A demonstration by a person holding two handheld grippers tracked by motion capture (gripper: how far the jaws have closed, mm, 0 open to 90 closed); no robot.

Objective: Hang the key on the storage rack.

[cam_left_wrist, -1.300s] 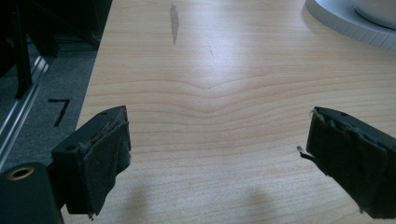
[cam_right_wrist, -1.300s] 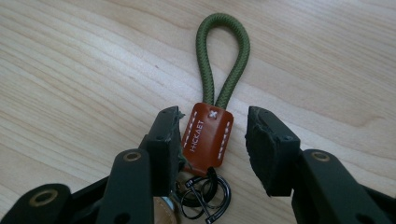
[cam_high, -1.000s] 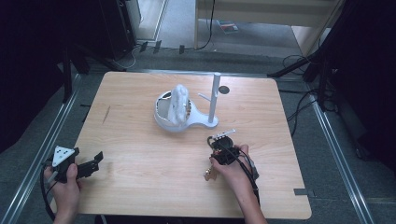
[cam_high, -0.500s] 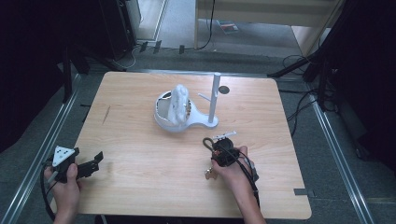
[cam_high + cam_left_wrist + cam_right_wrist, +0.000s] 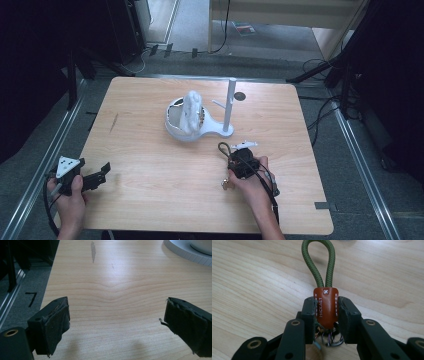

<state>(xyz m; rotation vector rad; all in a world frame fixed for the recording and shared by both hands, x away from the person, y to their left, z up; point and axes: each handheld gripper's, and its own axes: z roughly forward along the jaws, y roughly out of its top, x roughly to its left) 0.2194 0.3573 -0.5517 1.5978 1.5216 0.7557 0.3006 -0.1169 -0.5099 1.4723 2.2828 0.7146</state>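
A keychain (image 5: pixel 325 306) with a green cord loop is gripped by its orange leather tab in the right tool (image 5: pixel 326 315), whose jaws have just been closing, right of centre on the surface (image 5: pixel 150 150). The left tool (image 5: pixel 102 171) is held released at the near-left edge, bare wood ahead.

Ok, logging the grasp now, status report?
Right hand-held gripper just closed on keychain tab. Left hand-held gripper open, idle. White stand ahead, path clear.

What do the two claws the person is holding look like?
Both are black. The left claw has two blocky jaws faced with frayed dark padding and a grey three-cornered plate on top. The right claw has bolted black link arms, and a black cable trails from it.
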